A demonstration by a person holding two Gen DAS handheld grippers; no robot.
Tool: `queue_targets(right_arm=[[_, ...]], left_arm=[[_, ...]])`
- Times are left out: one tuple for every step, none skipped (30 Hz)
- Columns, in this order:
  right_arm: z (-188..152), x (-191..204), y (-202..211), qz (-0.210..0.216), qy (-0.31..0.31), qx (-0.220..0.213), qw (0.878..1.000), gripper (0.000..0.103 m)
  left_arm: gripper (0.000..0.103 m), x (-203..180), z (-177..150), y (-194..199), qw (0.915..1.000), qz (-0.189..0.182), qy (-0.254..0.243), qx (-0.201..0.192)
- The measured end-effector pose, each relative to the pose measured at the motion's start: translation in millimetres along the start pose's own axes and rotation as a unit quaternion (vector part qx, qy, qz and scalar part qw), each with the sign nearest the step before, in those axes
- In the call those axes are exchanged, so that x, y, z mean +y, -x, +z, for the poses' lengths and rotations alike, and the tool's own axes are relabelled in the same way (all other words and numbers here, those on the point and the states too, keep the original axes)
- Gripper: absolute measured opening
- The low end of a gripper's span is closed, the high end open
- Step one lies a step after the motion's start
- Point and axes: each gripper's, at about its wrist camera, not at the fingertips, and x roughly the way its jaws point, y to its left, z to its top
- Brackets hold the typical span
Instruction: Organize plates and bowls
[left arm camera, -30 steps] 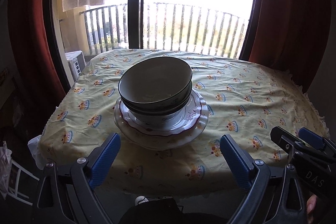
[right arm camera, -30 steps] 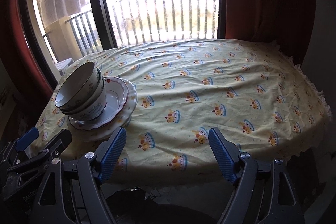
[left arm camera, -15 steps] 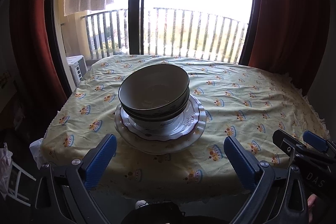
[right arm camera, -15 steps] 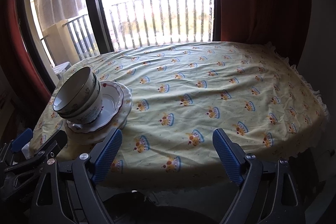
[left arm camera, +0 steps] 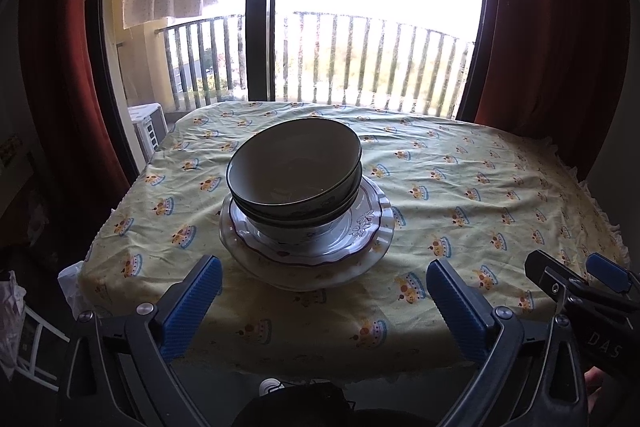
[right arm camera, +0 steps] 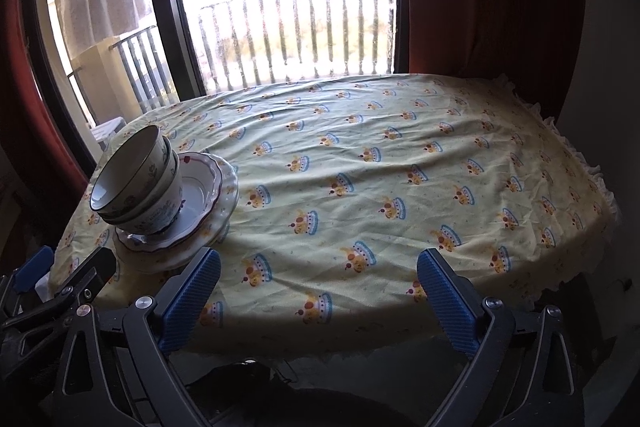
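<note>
1. the left gripper (left arm camera: 322,301) is hanging in the air near the front edge of the table (left arm camera: 500,195), with its two blue fingers (left arm camera: 191,303) spread wide apart and gripping nothing
2. the right gripper (right arm camera: 318,301) is also hanging by the front edge, with its blue fingers (right arm camera: 448,303) spread wide apart and gripping nothing
3. the bowls (left arm camera: 294,163) are sitting one inside the other, and they look like three, though the count is hard to tell
4. the bowls are resting on top of the plates (left arm camera: 368,223), which are lying one on the other, a red-rimmed plate on a bigger wavy white one
5. the whole pile is sitting on the left part of the table, near the front edge, and in the left view it is showing just past the gap between the fingers
6. in the right view the pile (right arm camera: 160,187) is showing at the far left, beside the left finger, and not between the fingers
7. a yellow cloth (right arm camera: 400,167) with little crown pictures is covering the table
8. red curtains (left arm camera: 560,47) are hanging at both sides of the window, and a balcony railing (left arm camera: 360,59) is standing outside in bright light
9. the tip of the other gripper is peeking in at the bottom corner of each view
</note>
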Motion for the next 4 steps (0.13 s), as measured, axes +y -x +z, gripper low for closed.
queue_targets(right_arm=[[0.0,0.1,0.0,0.001,0.0,0.0,1.0,0.1],[0.1,0.2,0.3,0.001,0.001,-0.001,1.0,0.1],[-0.1,0.4,0.5,0.001,0.002,-0.001,1.0,0.1],[-0.1,0.4,0.6,0.002,0.002,-0.002,1.0,0.1]], left_arm=[[0.103,0.4,0.0,0.2,1.0,0.001,0.001,0.0],[0.103,0.5,0.0,0.4,1.0,0.002,0.001,-0.001],[0.103,0.2,0.3,0.2,1.0,0.003,0.0,-0.001],[0.103,-0.1,0.5,0.1,1.0,0.003,-0.001,-0.001]])
